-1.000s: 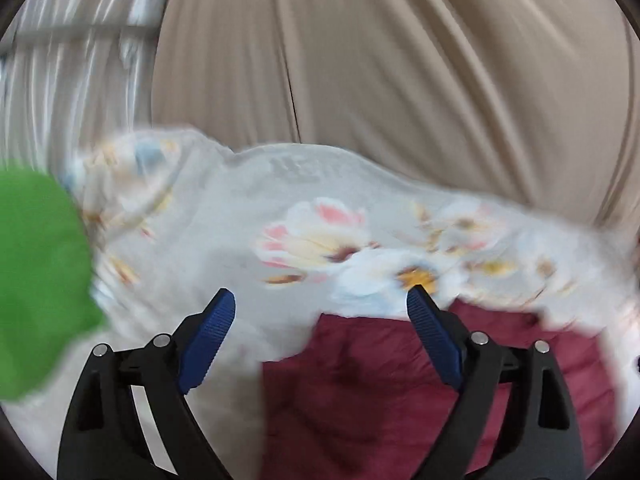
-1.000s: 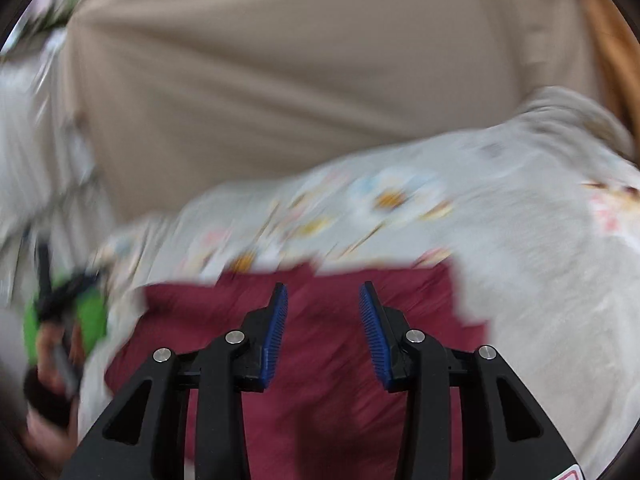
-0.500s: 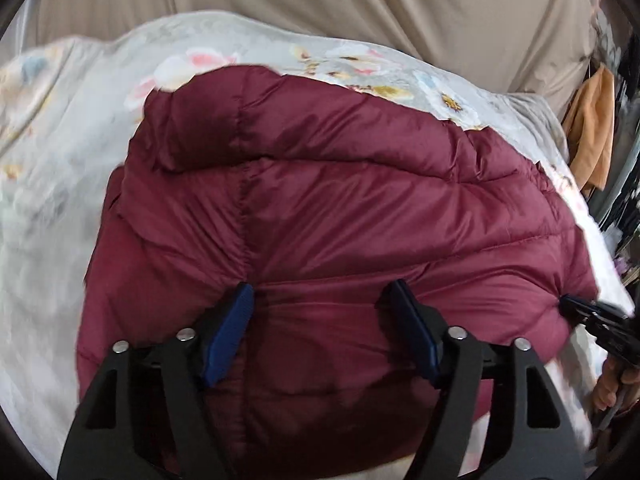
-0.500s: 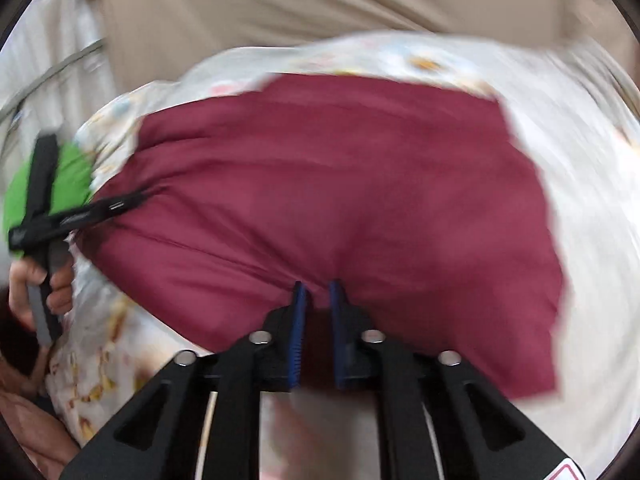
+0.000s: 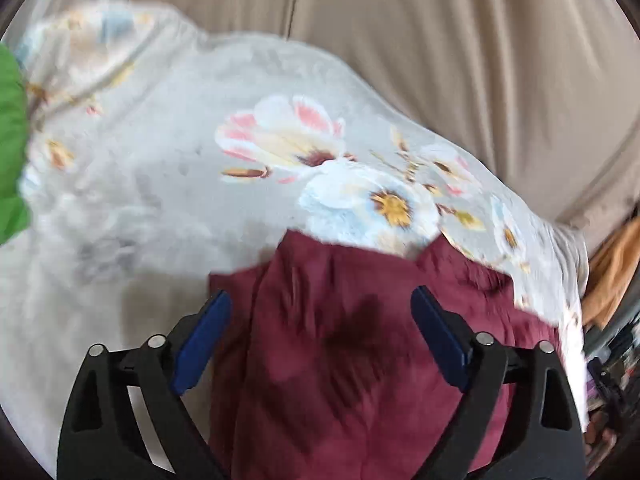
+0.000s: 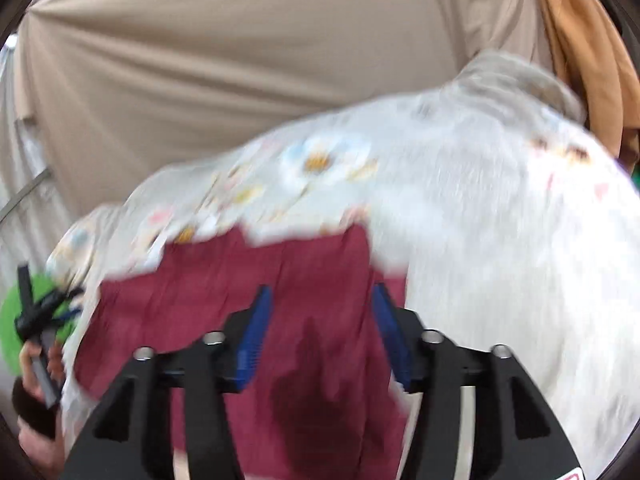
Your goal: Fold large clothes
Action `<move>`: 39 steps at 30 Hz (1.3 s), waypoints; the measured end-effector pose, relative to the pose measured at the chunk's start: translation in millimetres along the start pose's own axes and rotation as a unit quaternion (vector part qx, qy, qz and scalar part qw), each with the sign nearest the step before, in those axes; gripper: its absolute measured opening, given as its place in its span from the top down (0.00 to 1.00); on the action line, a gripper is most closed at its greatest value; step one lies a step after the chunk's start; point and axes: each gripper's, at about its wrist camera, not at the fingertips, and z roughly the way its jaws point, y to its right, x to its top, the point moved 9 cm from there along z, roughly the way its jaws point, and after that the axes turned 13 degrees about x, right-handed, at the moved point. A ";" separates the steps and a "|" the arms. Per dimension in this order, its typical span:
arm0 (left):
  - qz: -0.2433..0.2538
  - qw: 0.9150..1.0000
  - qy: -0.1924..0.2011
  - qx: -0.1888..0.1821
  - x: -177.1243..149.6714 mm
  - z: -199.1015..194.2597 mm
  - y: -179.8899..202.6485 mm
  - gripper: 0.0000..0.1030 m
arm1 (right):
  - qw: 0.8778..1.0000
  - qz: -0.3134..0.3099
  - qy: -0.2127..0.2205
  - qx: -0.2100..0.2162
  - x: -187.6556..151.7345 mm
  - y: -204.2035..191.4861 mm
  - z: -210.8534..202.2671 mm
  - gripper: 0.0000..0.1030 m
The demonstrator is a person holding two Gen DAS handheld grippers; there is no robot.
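Two opening tools (image 5: 320,328) (image 6: 322,328), one maroon jacket (image 5: 360,360)

jacket (image 5: 360,360) on bedsheet (image 5: 160,200) | curtain (image 5: 440,40) behind

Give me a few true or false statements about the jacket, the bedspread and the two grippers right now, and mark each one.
1. The maroon jacket lies on a floral bedspread. True.
2. The left gripper is clamped shut on the jacket. False: its jaws are wide and opening, not pressing the fabric.
3. A beige curtain hangs behind the bed. True.
4. The right gripper holds a green cloth. False: its jaws are opening over the jacket, gripping nothing.
5. The jacket is blue. False: it is maroon.
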 end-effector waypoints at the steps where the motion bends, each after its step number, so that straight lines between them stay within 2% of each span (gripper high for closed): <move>1: -0.011 1.000 -0.011 0.002 1.1 10.2 -2.1 0.13 | 1.000 0.018 -0.011 0.001 6.5 8.6 17.0 0.44; 4: -0.033 0.998 -0.054 -0.018 -1.2 42.5 -1.1 0.15 | 0.996 0.079 -0.044 0.006 8.1 28.4 63.2 0.44; 5: -0.043 0.997 -0.062 -0.026 -3.8 49.4 -0.9 0.23 | 0.994 0.095 -0.059 0.003 3.4 35.6 79.5 0.44; 6: -0.044 0.997 -0.064 -0.032 -5.6 51.1 -1.2 0.32 | 0.993 0.100 -0.070 0.002 0.5 36.7 88.4 0.57; 7: -0.038 0.996 -0.067 -0.038 -7.7 52.8 1.5 0.47 | 0.991 0.102 -0.084 0.010 -4.8 34.4 97.5 0.71; 8: -0.029 0.997 -0.062 -0.039 -8.0 50.6 3.5 0.70 | 0.991 0.098 -0.088 0.015 -4.5 30.4 100.1 0.87; 9: -0.021 0.998 -0.050 -0.040 -5.8 45.9 4.1 0.84 | 0.994 0.084 -0.070 0.024 -2.2 21.6 94.3 0.91; 11: -0.018 0.999 -0.030 -0.040 -0.8 35.2 3.4 0.91 | 0.997 0.048 -0.019 0.057 9.0 -2.4 70.1 0.93; 13: -0.013 0.999 -0.006 -0.031 4.4 24.5 0.5 0.92 | 0.997 0.022 0.030 0.072 20.5 -17.3 43.9 0.94; 15: -0.003 1.000 -0.005 -0.009 3.2 30.8 -4.0 0.93 | 0.998 0.017 0.044 0.041 21.5 -8.0 34.9 0.94; 17: -0.007 0.999 -0.039 -0.002 -9.9 54.7 -8.7 0.92 | 0.999 0.029 -0.009 -0.022 0.6 23.1 57.3 0.95; 19: -0.015 0.999 -0.051 -0.004 -18.7 70.9 -9.5 0.92 | 0.995 0.034 -0.072 -0.052 -27.7 42.9 86.0 0.95; 21: -0.003 0.999 -0.043 0.012 -17.5 71.2 -7.2 0.92 | 0.995 0.021 -0.077 -0.066 -35.3 42.8 91.2 0.94; 23: 0.006 0.999 -0.038 0.025 -16.0 66.7 -8.0 0.89 | 0.994 0.005 -0.065 -0.091 -25.3 36.4 79.3 0.93; 25: 0.006 0.999 -0.017 0.041 -9.6 49.6 -13.1 0.84 | 0.994 0.001 -0.031 -0.107 -12.1 27.8 55.3 0.92; 26: 0.006 0.998 0.006 0.059 -4.5 32.6 -18.0 0.85 | 0.994 -0.009 -0.005 -0.111 -4.5 18.4 39.3 0.91; 27: 0.011 0.997 0.036 0.072 0.5 12.3 -18.1 0.84 | 0.993 -0.023 0.012 -0.112 -0.3 10.9 25.5 0.86; 29: 0.028 0.993 0.080 0.087 5.8 -20.9 -9.6 0.80 | 0.994 -0.052 0.030 -0.092 3.9 -19.0 9.2 0.82; 30: 0.046 0.990 0.108 0.080 4.8 -45.1 5.8 0.79 | 0.996 -0.069 0.027 -0.056 1.8 -44.0 5.2 0.82; 32: 0.084 0.988 0.121 0.048 -6.5 -68.2 40.0 0.76 | 0.995 -0.094 -0.004 0.017 -18.4 -92.2 8.6 0.83; 34: 0.134 0.986 0.102 -0.011 -36.4 -80.1 86.6 0.76 | 0.987 -0.119 -0.058 0.095 -55.6 -145.2 23.5 0.84; 36: 0.179 0.980 0.060 -0.061 -74.8 -77.6 125.2 0.76 | 0.972 -0.141 -0.111 0.152 -97.4 -185.7 36.3 0.88; 37: 0.203 0.975 0.028 -0.084 -104.0 -70.6 144.7 0.75 | 0.966 -0.152 -0.129 0.167 -114.4 -198.6 41.8 0.89; 39: 0.227 0.971 -0.002 -0.080 -138.6 -55.4 155.2 0.74 | 0.955 -0.189 -0.158 0.163 -147.2 -211.0 49.8 0.93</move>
